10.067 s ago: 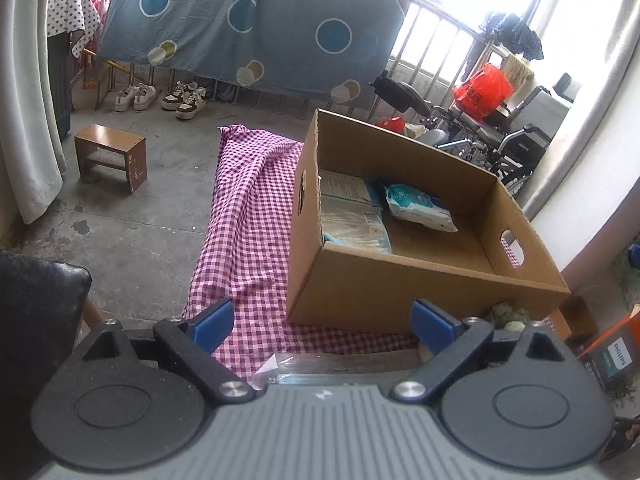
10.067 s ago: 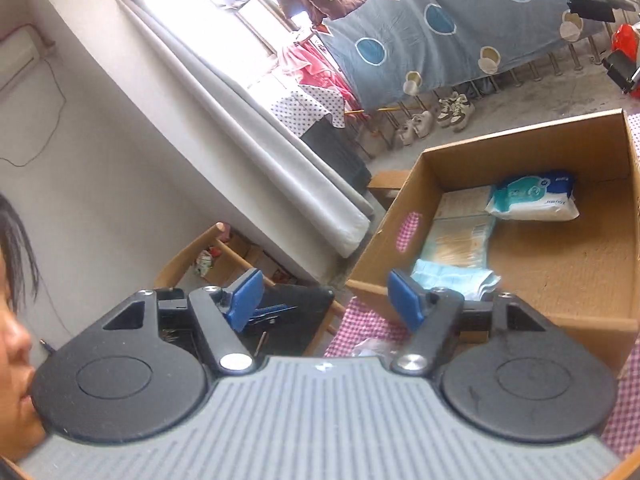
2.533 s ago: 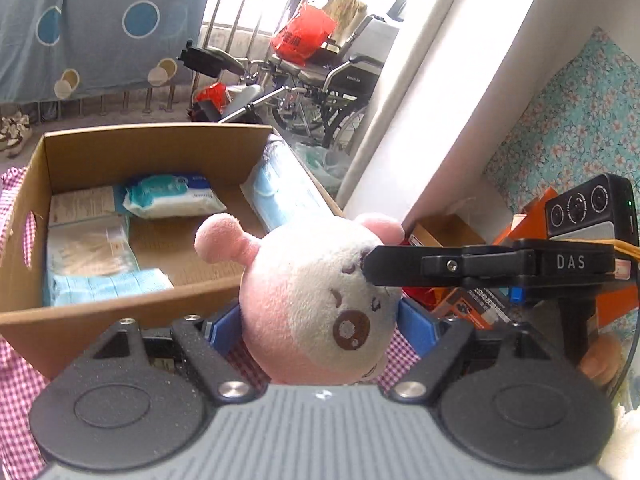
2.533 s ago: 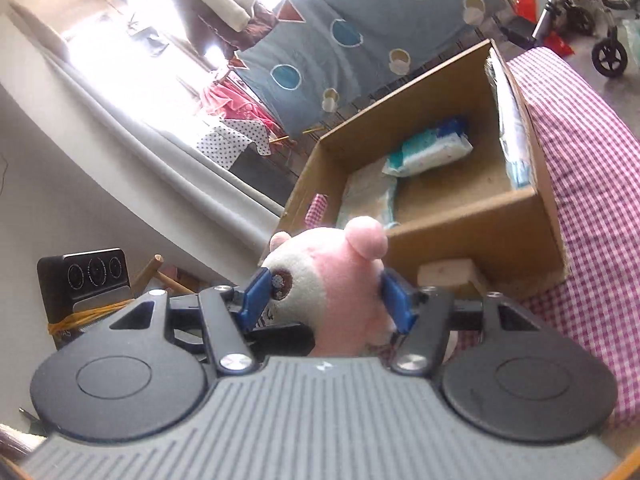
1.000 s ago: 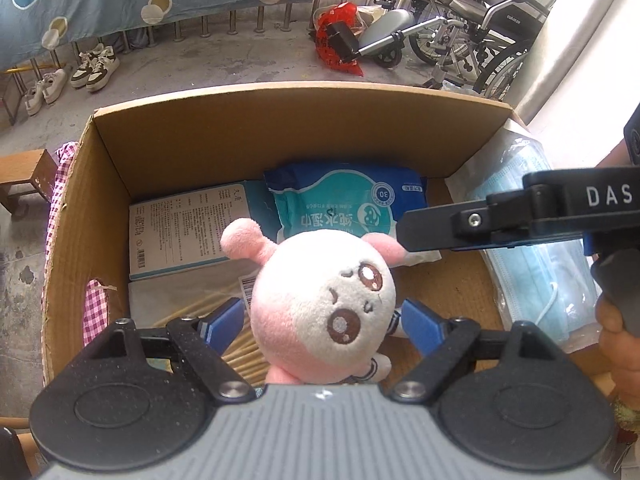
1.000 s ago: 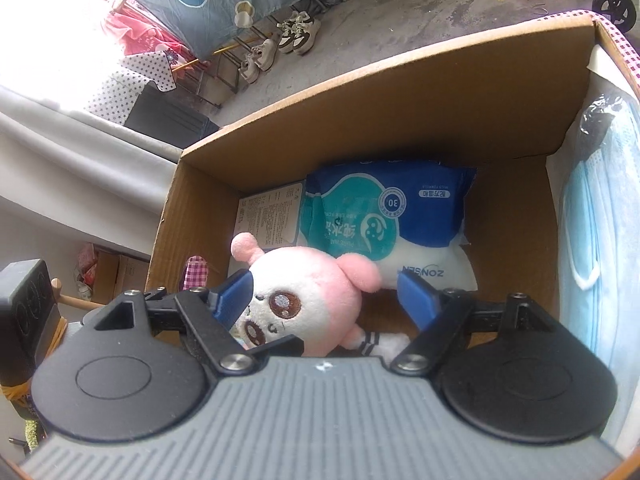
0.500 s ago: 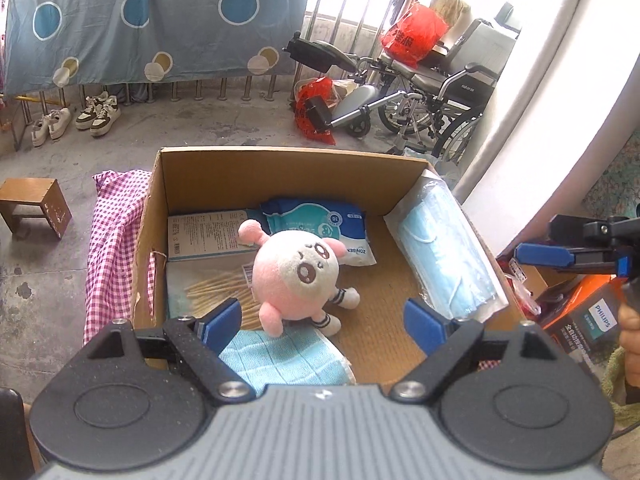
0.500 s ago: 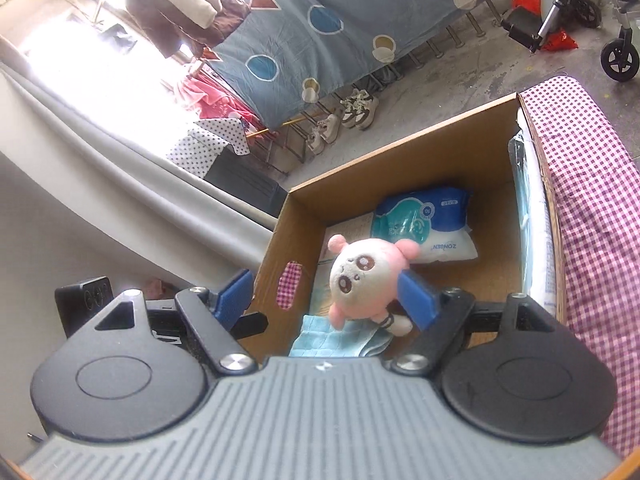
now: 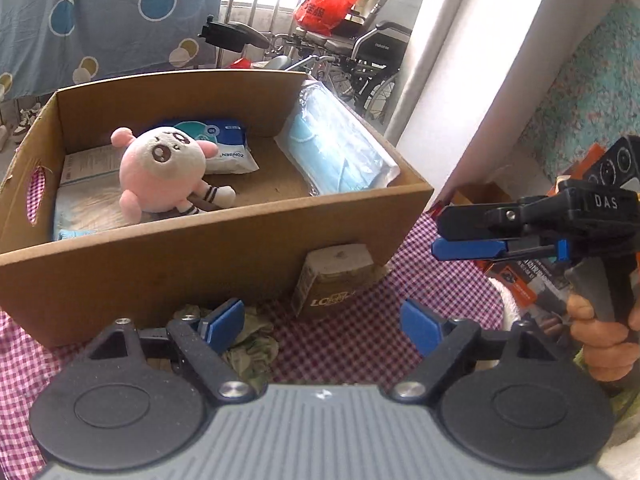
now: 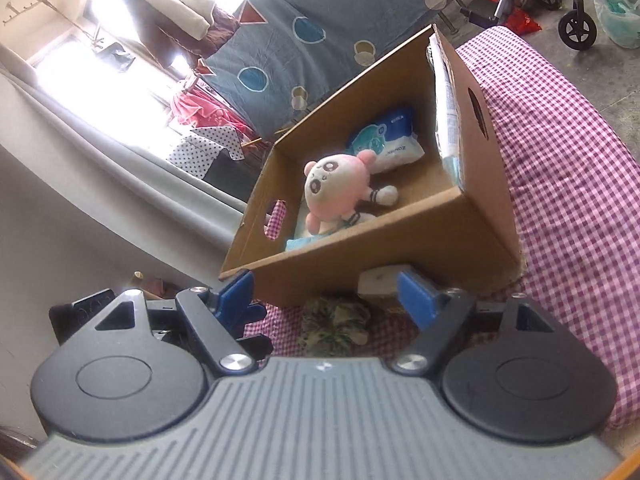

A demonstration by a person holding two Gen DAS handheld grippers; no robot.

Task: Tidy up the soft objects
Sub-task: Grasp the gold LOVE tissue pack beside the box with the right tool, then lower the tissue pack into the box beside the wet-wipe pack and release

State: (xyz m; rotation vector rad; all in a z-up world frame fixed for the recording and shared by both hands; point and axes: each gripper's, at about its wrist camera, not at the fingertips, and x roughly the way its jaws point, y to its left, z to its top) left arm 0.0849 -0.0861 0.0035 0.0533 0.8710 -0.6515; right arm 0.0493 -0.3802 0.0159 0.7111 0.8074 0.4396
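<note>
A pink and white plush toy (image 9: 160,168) (image 10: 336,188) lies on its back inside the cardboard box (image 9: 208,256) (image 10: 400,240), on top of flat packs. With it in the box are a blue wet-wipes pack (image 9: 218,146) (image 10: 384,140) and a bag of blue face masks (image 9: 340,152) (image 10: 448,120) leaning on the right wall. My left gripper (image 9: 320,324) hangs in front of the box; its jaws are closing with nothing between them. A crumpled green patterned cloth (image 9: 250,342) (image 10: 336,320) lies below it. My right gripper (image 10: 326,300) (image 9: 440,234) is open and empty, to the right of the box corner.
A brown wrapped block (image 9: 332,280) (image 10: 380,282) stands against the box front on the pink checked cloth (image 9: 360,340) (image 10: 560,160). A hand (image 9: 600,336) holds the right gripper. Orange boxes (image 9: 520,276) sit at the right by a white wall. Wheelchairs (image 9: 360,52) and a hanging blue sheet (image 9: 100,20) stand behind.
The plush toy, earlier between both grippers over the box, now lies free in the box. Both grippers have pulled back to the front of the box.
</note>
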